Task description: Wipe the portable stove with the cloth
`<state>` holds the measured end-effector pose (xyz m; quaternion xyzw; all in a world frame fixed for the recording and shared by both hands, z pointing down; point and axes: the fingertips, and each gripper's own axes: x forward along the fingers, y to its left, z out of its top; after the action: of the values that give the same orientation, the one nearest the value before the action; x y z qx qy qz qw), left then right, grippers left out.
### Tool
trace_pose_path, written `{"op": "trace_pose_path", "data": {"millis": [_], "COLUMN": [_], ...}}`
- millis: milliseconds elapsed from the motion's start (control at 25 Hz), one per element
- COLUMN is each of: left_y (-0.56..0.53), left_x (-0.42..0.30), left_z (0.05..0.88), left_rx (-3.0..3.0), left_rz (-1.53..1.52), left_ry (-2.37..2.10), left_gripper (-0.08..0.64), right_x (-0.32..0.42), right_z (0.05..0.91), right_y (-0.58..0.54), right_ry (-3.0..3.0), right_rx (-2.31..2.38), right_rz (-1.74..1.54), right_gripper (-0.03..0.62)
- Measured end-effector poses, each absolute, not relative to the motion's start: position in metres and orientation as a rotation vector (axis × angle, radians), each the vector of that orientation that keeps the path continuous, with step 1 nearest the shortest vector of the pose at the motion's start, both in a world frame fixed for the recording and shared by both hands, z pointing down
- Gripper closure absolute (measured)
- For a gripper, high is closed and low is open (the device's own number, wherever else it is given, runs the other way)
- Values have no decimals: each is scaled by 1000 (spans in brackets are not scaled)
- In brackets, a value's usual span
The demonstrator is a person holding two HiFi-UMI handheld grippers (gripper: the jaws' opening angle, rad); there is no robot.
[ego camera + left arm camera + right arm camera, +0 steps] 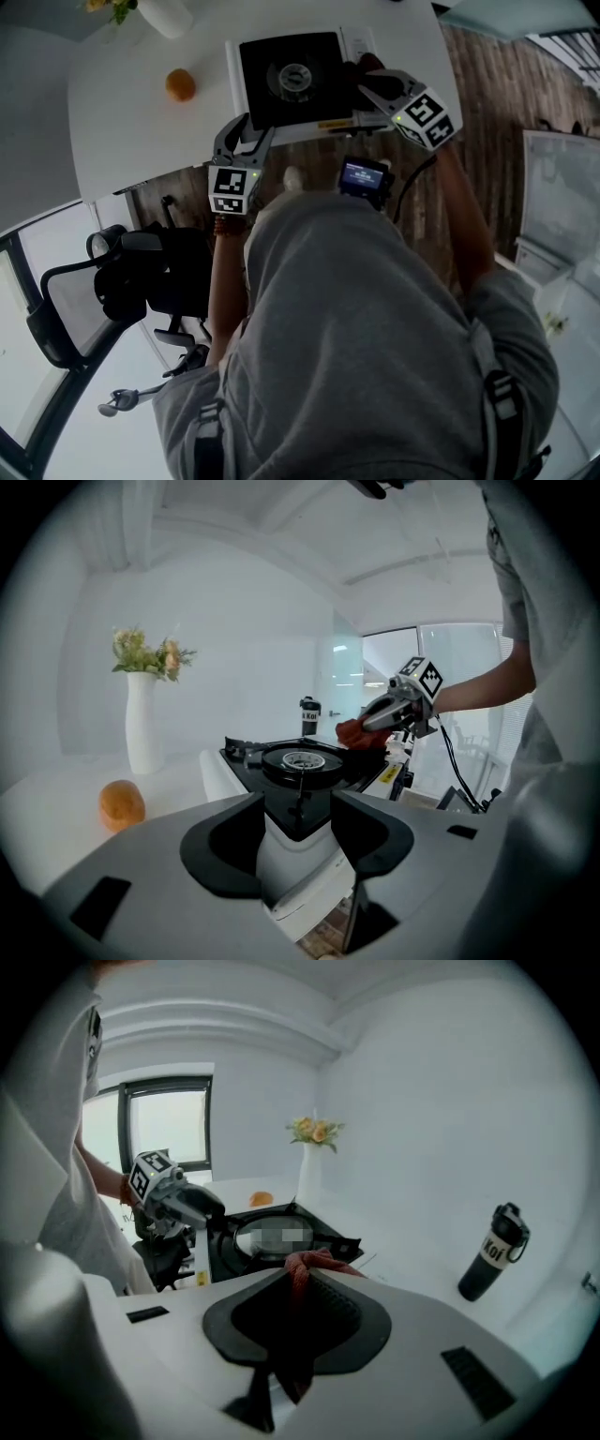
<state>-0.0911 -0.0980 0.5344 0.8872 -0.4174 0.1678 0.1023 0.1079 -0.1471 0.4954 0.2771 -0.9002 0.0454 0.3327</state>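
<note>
On the table (122,103), toward 12 o'clock in the head view, the stove (292,80) is found with its black top uppermost and the burner ring at centre. The right gripper (366,82) is closed tight on the cloth (366,64): a red wad is pinched between the jaws and a tail hangs below them. The wad is placed at the stove's 3 o'clock edge, on or just over the top; contact cannot be confirmed. The left gripper (251,131) is set at the stove's 7 o'clock corner, jaws held wide with the corner between them. The pads appear to bear on the white body, so the stove is judged to be steadied. An orange (180,85) is noted well apart, at the stove's 9 o'clock.

Step judged in hand: wiping of the top, worked from the 3 o'clock side. Recommended practice:
- The cloth is to be pressed flat and drawn in overlapping strokes toward 9 o'clock.
- The raised burner ring is to be skirted, so that the hanging tail is not snagged.
- The left hold is to be kept firm, so that the stove is not pushed across the table.
</note>
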Motion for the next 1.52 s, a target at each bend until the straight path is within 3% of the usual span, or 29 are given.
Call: {"op": "trace_pose_path", "data": {"millis": [240, 480, 680, 920, 1520], "left_y": [-94, -91, -83, -81, -82], "left_x": [-88, -85, -79, -80, -78], "left_z": [526, 527, 525, 525, 528], "left_rx": [2706, 2738, 2761, 2775, 2787], "left_rz": [495, 528, 512, 466, 509], "left_ry": [-1175, -1136, -1096, -1061, -1078], "left_gripper": [328, 325, 325, 325, 325], "right_x": [58, 28, 17, -4, -61], "right_z": [446, 509, 521, 527, 526], "right_y": [-98, -68, -73, -72, -79], "right_ry": [-2420, -2178, -2165, -2029, -2200], "right_rx": [685, 535, 581, 489, 417], "right_rz": [13, -102, 19, -111, 107], "right_gripper": [523, 523, 525, 526, 528]}}
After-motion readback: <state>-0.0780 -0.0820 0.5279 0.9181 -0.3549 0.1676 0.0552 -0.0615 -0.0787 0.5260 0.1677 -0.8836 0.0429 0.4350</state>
